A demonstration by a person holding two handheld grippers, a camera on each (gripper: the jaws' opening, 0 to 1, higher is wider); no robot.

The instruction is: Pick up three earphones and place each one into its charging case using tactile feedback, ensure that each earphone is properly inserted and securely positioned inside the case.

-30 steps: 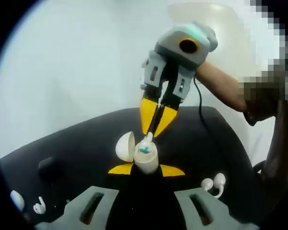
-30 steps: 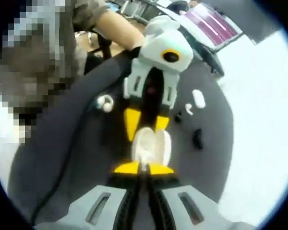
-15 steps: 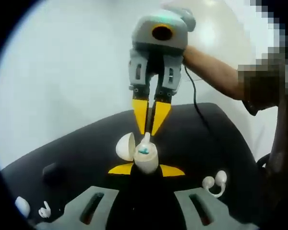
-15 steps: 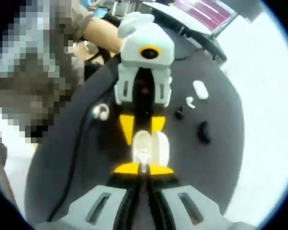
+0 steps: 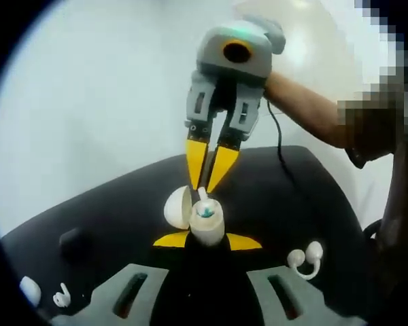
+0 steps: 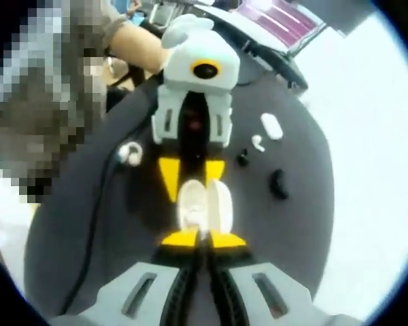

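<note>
Left claw (image 5: pixel 207 240) pinches the open white case (image 5: pixel 205 223) above the dark desk (image 5: pixel 122 210).
An earphone (image 5: pixel 203 197) stands in the case, stem up. The right claw (image 5: pixel 206 183), its yellow jaws slightly parted, hangs over that stem. Two loose earphones lie on the desk: one (image 5: pixel 60 297) far left, a pair (image 5: pixel 304 258) right.

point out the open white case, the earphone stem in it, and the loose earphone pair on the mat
open white case (image 5: pixel 205 227), left gripper view, on its rounded body
earphone stem (image 5: pixel 203 196), left gripper view, on its tip
loose earphone pair (image 5: pixel 304 258), left gripper view, between the two buds
</note>
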